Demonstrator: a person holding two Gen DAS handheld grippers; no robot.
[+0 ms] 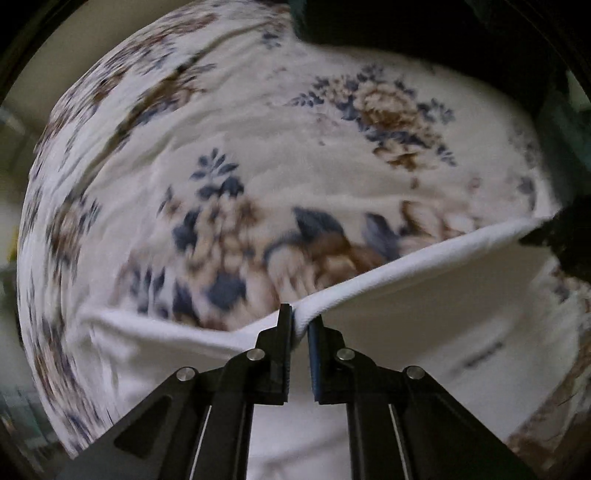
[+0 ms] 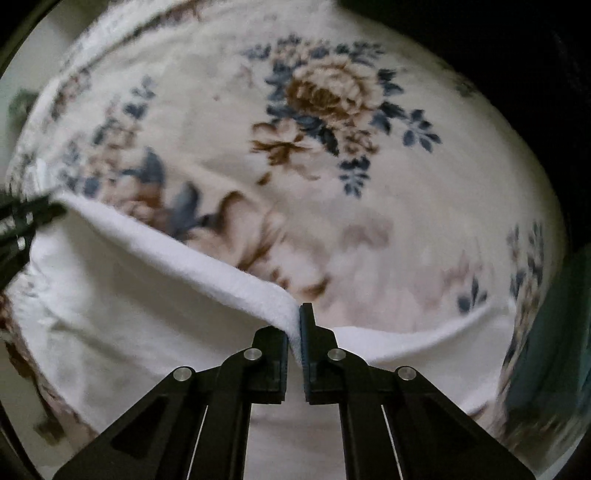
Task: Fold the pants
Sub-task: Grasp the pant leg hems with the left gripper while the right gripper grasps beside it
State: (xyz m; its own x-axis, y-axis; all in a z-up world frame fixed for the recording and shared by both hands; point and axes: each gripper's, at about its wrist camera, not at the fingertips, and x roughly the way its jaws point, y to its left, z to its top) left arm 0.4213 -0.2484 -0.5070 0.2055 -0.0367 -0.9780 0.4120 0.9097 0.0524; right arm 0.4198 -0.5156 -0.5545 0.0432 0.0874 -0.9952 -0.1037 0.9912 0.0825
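The white pants are lifted, their thick top edge stretched taut between both grippers above a floral blanket. My left gripper is shut on that edge. In the right wrist view my right gripper is shut on the same white edge, and the floral blanket lies beyond. The left gripper shows at the left border of the right wrist view, and the right gripper as a dark shape at the right border of the left wrist view. The lower pants hang below, partly hidden by the fingers.
The blanket with blue and brown flowers covers the whole surface under the pants. A dark teal object stands at the right edge of the blanket. Dark surroundings lie beyond the far edge.
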